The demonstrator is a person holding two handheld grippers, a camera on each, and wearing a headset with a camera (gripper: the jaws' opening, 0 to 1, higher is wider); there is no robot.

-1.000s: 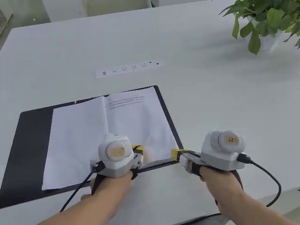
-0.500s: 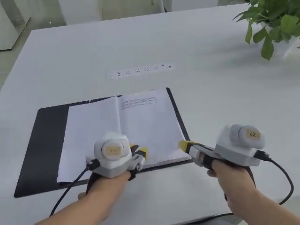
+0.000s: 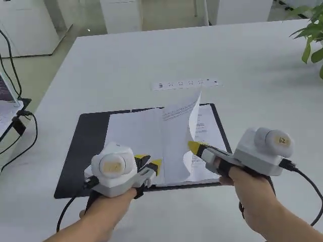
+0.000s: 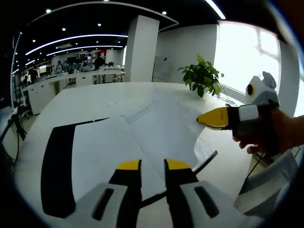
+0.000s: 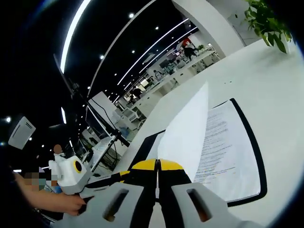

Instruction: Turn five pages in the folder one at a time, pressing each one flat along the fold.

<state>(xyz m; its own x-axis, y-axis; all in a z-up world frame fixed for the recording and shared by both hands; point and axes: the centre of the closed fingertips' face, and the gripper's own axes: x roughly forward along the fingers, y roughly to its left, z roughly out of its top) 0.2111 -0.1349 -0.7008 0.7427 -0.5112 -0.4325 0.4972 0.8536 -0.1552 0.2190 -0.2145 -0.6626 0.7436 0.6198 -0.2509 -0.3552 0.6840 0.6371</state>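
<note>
I am holding the left tool [image 3: 149,162] with its jaws slightly apart, over the near edge of the folder [image 3: 86,146], which is lying open on the surface [image 3: 151,55]. The right tool [image 3: 194,147] is pinching a raised page [image 3: 179,131] (curling almost upright).

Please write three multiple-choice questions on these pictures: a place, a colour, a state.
1. Where is the power strip? A. beyond the folder's far edge B. on the folder C. under the folder
2. What colour is the folder's cover? A. red B. black C. green
3. How is the page in the right claw? A. flat B. torn off C. lifted
Answers: 1 A, it lies on the table past the folder; 2 B, its bare left flap is black; 3 C, it stands up, pinched.
</note>
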